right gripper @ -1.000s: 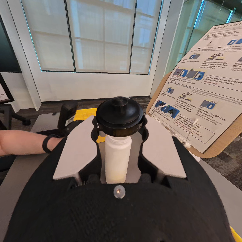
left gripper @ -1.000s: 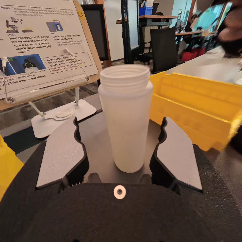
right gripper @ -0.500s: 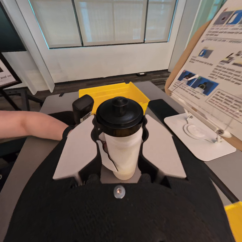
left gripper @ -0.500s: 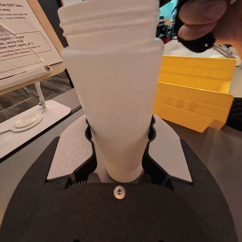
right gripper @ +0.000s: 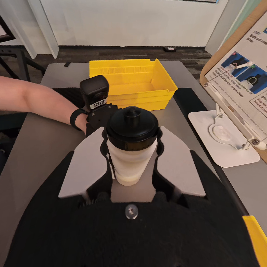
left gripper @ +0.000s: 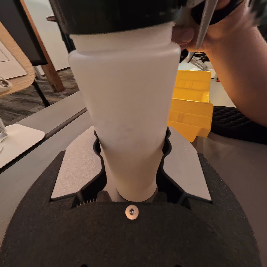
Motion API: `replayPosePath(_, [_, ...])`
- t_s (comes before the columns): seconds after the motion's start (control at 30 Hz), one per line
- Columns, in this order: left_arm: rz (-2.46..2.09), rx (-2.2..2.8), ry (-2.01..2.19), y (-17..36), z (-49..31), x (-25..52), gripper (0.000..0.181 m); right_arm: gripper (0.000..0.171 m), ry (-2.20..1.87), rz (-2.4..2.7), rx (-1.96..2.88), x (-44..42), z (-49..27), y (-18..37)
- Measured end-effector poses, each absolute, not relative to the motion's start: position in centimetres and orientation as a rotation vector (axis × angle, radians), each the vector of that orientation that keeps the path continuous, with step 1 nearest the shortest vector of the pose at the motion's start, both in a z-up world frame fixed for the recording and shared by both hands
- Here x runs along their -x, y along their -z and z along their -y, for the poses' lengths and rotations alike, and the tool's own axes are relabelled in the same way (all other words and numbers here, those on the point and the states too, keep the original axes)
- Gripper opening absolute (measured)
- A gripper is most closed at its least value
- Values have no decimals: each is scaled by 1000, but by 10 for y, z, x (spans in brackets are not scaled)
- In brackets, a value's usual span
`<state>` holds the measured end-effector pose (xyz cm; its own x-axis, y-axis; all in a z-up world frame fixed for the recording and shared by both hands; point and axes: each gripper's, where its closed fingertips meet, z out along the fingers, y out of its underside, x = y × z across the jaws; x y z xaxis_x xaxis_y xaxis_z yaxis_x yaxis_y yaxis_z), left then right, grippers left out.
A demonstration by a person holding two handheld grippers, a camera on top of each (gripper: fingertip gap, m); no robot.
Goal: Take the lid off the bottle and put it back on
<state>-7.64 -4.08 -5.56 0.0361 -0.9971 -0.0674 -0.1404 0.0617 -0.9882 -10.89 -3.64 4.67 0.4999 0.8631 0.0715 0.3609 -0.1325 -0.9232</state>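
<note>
Lid (right gripper: 132,127) now down on bottle (left gripper: 127,109) neck; both grippers clamped

Office: table (right gripper: 36,144), instruction board (right gripper: 238,80)

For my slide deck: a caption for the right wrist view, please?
Right tool sets black lid onto white bottle held by left tool, yellow bin behind.

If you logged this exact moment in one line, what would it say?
left claw: shut on white bottle | right claw: shut on black lid | lid: on bottle neck | bottle: upright on table
</note>
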Motion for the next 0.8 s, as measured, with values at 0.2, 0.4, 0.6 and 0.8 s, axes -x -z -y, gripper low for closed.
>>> replayPosePath(0.2, [-1412,1156,1224,55,68,77,86,67,-786,1171,1613,110,59,-46])
replayPosePath(0.4, [-1490,1071,1334,55,91,78,85,67,-982,1261,1465,109,79,-46])
replayPosePath(0.6, [-1512,1050,1339,55,108,73,86,67,-1041,1347,1392,103,100,-46])
replayPosePath(0.8, [-1409,1169,1201,56,86,69,86,86,-832,1230,1526,99,73,-49])
